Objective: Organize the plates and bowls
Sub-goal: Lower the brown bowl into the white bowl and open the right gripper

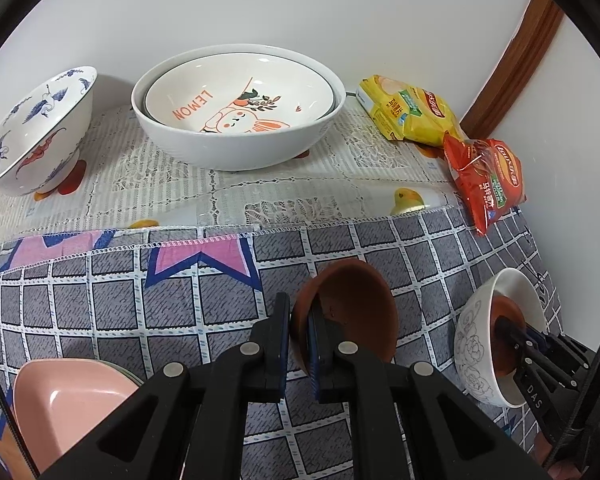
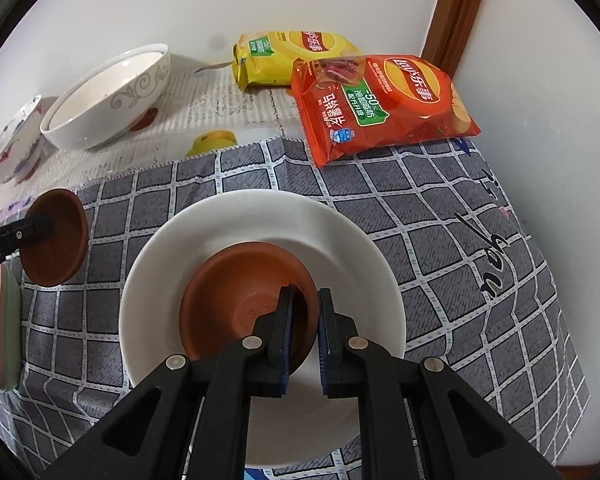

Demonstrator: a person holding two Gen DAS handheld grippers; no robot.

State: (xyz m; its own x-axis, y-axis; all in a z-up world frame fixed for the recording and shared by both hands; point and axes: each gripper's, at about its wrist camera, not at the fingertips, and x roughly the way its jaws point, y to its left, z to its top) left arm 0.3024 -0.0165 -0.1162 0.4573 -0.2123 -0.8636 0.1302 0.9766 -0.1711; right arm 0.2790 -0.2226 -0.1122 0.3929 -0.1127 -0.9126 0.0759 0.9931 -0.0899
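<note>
The left gripper (image 1: 300,344) is clenching a brown bowl's (image 1: 352,312) rim, lifting it above the checked cloth (image 1: 140,300) — the right gripper (image 2: 305,344) is pinching a second brown bowl (image 2: 236,308) sitting inside the white bowl (image 2: 172,260).

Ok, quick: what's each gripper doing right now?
Left gripper: shut on a brown bowl.
Right gripper: shut on a brown dish inside the white bowl.

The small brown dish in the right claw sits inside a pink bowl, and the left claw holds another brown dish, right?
Not quite: the right wrist view shows the brown dish in the right claw sitting inside a white bowl, not pink. The left claw does hold another brown dish.
</note>
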